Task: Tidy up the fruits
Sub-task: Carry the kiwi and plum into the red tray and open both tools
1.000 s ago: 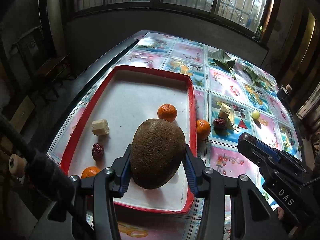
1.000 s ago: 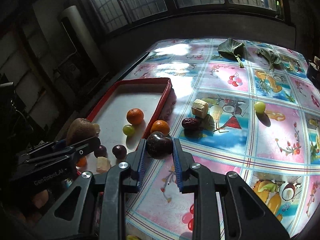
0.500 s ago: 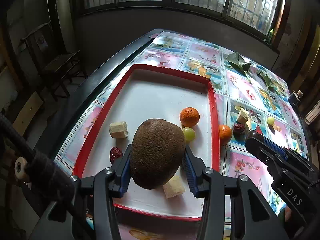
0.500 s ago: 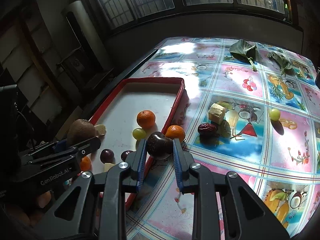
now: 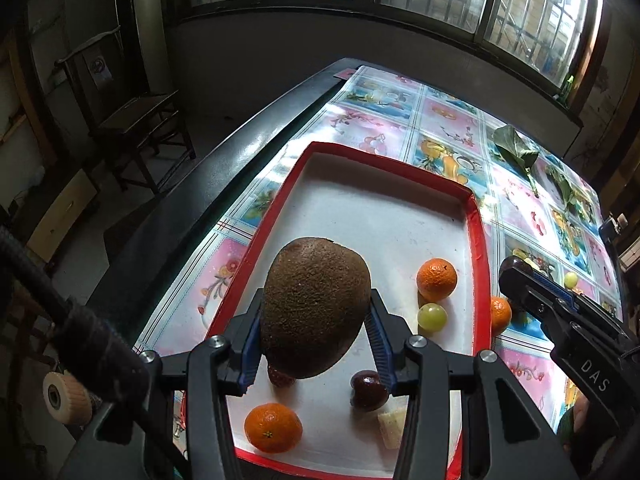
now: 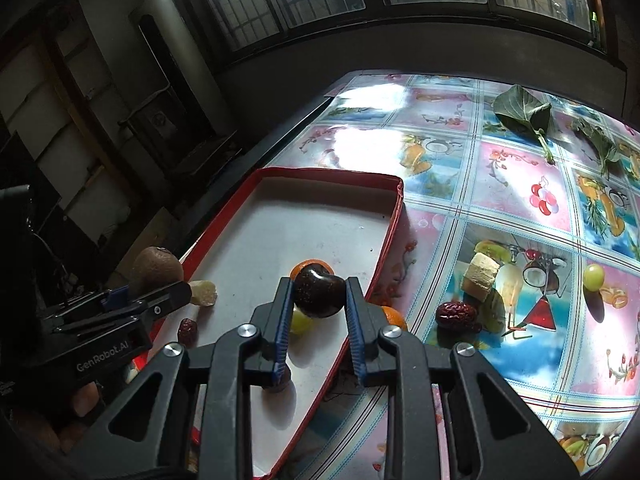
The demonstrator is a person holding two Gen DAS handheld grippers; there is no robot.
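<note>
1. Brown and rough-skinned, the egg-shaped kiwi (image 5: 316,306) is pinched between the blue-padded fingers of the left gripper (image 5: 316,336), raised over the red-rimmed tray (image 5: 478,240).
2. Over on the other side, the right gripper (image 6: 318,298) is clamped on a dark, glossy, heart-shaped cherry (image 6: 319,290), hanging just above the tray's right rim.
3. Below and behind the left gripper's load: a wrinkled red date (image 5: 280,376) peeking out under the kiwi, another dark cherry (image 5: 368,390) beside its right finger, and a pale, blocky cube (image 5: 394,426) partly hidden by that finger.
4. Nearest the left gripper's body, a pebbly mandarin (image 5: 273,427) sits by the tray's near edge.
5. Ahead and to the right of the left gripper, a second mandarin (image 5: 437,279) and a smooth green grape (image 5: 432,317) sit almost touching on the white tray floor.
6. Outside the tray, just past its right rim, a third mandarin (image 5: 500,314) rests on the shiny fruit-print tablecloth (image 6: 512,196).
7. Right of the right gripper, on the cloth: a wrinkled date (image 6: 456,314), a pale cube (image 6: 480,276), and further out a lone green grape (image 6: 593,277).
8. Far ahead, two limp green leaves (image 6: 520,110) lie near the window side.
</note>
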